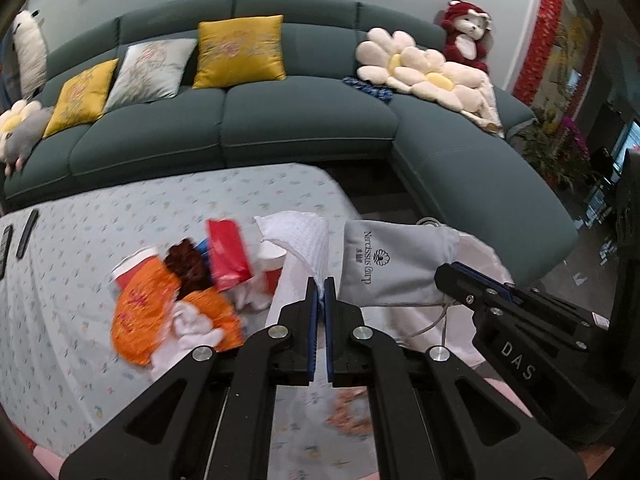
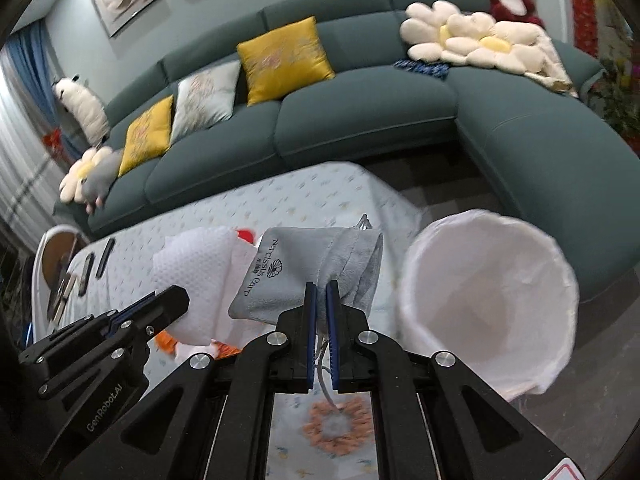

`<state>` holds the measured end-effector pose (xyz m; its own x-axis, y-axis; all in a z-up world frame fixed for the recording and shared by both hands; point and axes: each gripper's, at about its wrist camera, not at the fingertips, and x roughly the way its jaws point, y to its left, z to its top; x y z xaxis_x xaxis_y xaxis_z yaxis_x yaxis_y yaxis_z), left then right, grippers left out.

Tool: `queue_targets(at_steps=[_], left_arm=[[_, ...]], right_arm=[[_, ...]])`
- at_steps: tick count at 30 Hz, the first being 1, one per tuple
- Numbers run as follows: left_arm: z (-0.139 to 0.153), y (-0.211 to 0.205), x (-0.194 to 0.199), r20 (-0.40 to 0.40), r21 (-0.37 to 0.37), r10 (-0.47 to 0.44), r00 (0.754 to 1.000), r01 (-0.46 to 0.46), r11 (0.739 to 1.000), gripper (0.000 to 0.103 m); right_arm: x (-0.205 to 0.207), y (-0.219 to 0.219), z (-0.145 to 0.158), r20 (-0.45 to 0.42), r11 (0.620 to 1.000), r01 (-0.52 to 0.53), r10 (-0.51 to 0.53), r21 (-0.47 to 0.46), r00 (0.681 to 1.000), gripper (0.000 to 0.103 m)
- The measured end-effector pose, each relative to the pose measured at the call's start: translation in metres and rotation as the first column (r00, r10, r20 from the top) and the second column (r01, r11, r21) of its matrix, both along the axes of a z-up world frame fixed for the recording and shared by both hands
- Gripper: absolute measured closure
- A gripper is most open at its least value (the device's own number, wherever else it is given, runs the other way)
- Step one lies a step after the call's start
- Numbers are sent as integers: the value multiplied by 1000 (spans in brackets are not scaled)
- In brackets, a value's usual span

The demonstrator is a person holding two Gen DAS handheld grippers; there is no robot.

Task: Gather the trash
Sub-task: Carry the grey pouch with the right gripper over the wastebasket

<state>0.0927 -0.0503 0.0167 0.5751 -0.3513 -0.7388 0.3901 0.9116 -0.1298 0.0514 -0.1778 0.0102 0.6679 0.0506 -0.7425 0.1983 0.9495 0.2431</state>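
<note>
My left gripper (image 1: 320, 285) is shut on a white textured paper towel (image 1: 302, 236), held above the table; the towel also shows in the right wrist view (image 2: 196, 276). My right gripper (image 2: 321, 290) is shut on a grey "Narcissus Carp" drawstring pouch (image 2: 304, 276), also seen in the left wrist view (image 1: 394, 260), lifted just left of a bin lined with a white bag (image 2: 488, 296). A trash pile lies on the table to the left: an orange wrapper (image 1: 160, 316), a red packet (image 1: 228, 252), a red-and-white paper cup (image 1: 134, 266) and white tissues (image 1: 196, 324).
The table (image 1: 80, 280) has a pale patterned cloth. Two dark remotes (image 1: 26, 232) lie at its far left. A green sofa (image 1: 304, 120) with cushions and plush toys curves behind. A small orange-and-grey crocheted flower (image 2: 336, 424) lies on the cloth below my right gripper.
</note>
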Motion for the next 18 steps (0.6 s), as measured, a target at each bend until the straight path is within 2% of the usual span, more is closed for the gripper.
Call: queue_targets(at_steps=[6,14,18], left_arm=[[4,-51,-1,16,4,-82,996,82,997,100],[-7,-117,-2,-5,1,-192,981,192,981,100],[-15,-145,4,-32,-30,-241,970,240,970,100]], right_arm=[[-18,-47,3,15,996,91,-91,-5,996,97],[-33,-112,-5,6,979,203,-203,-22,979,97],[-37,-139,-14,-10,967,253,-253,-32,967,97]])
